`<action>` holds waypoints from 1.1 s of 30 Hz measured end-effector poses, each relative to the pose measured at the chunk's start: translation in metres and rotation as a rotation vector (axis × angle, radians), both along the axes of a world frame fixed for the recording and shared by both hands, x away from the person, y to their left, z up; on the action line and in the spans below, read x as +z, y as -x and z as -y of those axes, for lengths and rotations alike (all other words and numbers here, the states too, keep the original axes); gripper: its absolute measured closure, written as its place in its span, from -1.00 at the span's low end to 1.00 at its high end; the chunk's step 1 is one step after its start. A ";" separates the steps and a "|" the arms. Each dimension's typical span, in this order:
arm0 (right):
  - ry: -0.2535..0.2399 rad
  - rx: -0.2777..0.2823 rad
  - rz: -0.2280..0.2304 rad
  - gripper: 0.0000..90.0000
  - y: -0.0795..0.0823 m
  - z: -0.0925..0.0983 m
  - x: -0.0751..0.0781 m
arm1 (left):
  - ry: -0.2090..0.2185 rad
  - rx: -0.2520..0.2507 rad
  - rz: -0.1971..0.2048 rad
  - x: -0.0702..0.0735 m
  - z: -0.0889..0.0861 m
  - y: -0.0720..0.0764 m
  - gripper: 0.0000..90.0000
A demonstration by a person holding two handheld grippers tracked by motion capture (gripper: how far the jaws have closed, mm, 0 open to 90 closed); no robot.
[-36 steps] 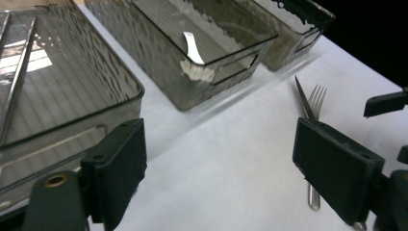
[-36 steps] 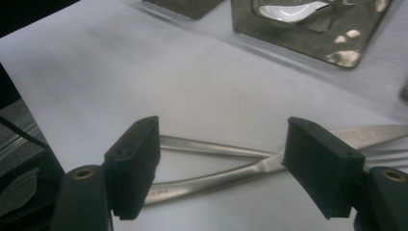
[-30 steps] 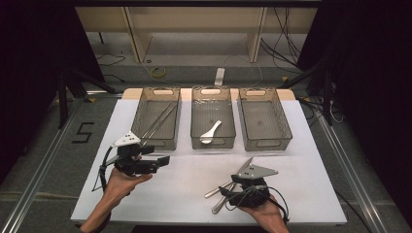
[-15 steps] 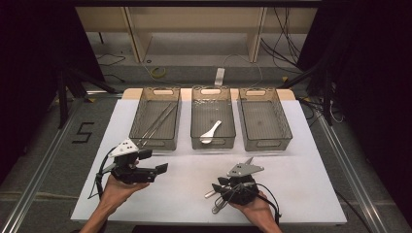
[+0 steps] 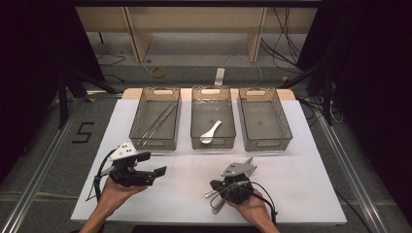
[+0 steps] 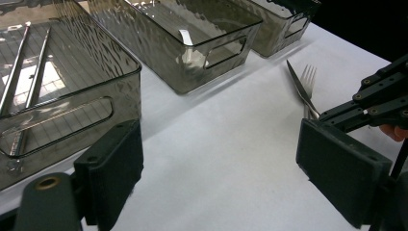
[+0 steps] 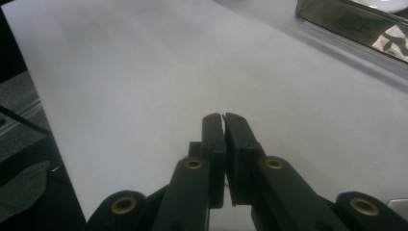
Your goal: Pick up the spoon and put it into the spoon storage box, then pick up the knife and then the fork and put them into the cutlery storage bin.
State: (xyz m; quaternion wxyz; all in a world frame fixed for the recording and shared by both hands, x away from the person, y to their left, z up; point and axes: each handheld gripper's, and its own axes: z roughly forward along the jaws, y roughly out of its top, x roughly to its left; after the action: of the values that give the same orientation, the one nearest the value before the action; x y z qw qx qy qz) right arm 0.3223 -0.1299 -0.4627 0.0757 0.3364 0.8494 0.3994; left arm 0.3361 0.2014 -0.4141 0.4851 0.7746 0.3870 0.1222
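Note:
My right gripper (image 5: 214,185) lies low on the white table near its front edge, pointing left, just above a metal fork and knife (image 5: 214,200). Its jaws have just been closing. In the right gripper view its pads (image 7: 224,120) meet with nothing between them, over bare table. My left gripper (image 5: 151,164) hovers at the front left, open and empty. In the left gripper view its pads (image 6: 219,168) stand wide apart. Beyond them lie the fork (image 6: 308,77) and knife (image 6: 299,89) beside the right gripper's linkage (image 6: 380,96).
Three smoky clear trays stand in a row at the back. The left tray (image 5: 138,127) holds long metal rods (image 5: 156,124), the middle tray (image 5: 195,121) a white spoon (image 5: 210,132), and the right tray (image 5: 286,127) nothing. Dark floor surrounds the table (image 5: 301,184).
My right hand has shifted a little to the left, over the cutlery. My left hand has drawn slightly back toward the front edge, still open.

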 end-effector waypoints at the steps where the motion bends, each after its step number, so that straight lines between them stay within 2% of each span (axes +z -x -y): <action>1: 0.003 0.000 -0.006 1.00 -0.001 -0.001 -0.001 | -0.004 -0.001 0.002 0.000 0.000 0.000 -0.64; 5: 0.022 0.013 -0.018 1.00 -0.004 -0.007 -0.005 | -0.005 0.005 -0.002 -0.001 0.000 -0.001 -0.64; 10: 0.072 0.014 -0.037 1.00 -0.009 -0.016 -0.013 | -0.005 0.004 -0.004 -0.002 0.001 -0.001 -0.64; 16: 0.109 0.003 -0.055 1.00 -0.013 -0.020 -0.019 | -0.033 -0.011 0.003 -0.003 0.006 0.001 -0.64; 20: 0.129 -0.005 -0.066 1.00 -0.014 -0.024 -0.023 | -0.040 -0.017 0.004 -0.003 0.006 0.002 -0.64; 24: 0.128 -0.005 -0.068 1.00 -0.015 -0.025 -0.023 | -0.037 -0.016 0.003 -0.003 0.006 0.002 -0.64; 30: 0.143 0.033 -0.095 1.00 -0.012 -0.028 -0.020 | -0.050 -0.022 0.002 -0.003 0.007 0.002 -0.64; 31: 0.143 0.041 -0.115 1.00 -0.011 -0.028 -0.019 | -0.051 -0.023 0.002 -0.003 0.007 0.002 -0.64; 33: 0.154 0.062 -0.116 1.00 -0.009 -0.028 -0.019 | -0.051 -0.022 0.003 -0.003 0.006 0.002 -0.64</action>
State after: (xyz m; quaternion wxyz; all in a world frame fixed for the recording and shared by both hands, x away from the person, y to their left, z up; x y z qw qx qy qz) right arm 0.3314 -0.1023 -0.4817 0.0396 0.3260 0.8906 0.3147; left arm 0.3342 0.1953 -0.4172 0.4672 0.7907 0.3744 0.1280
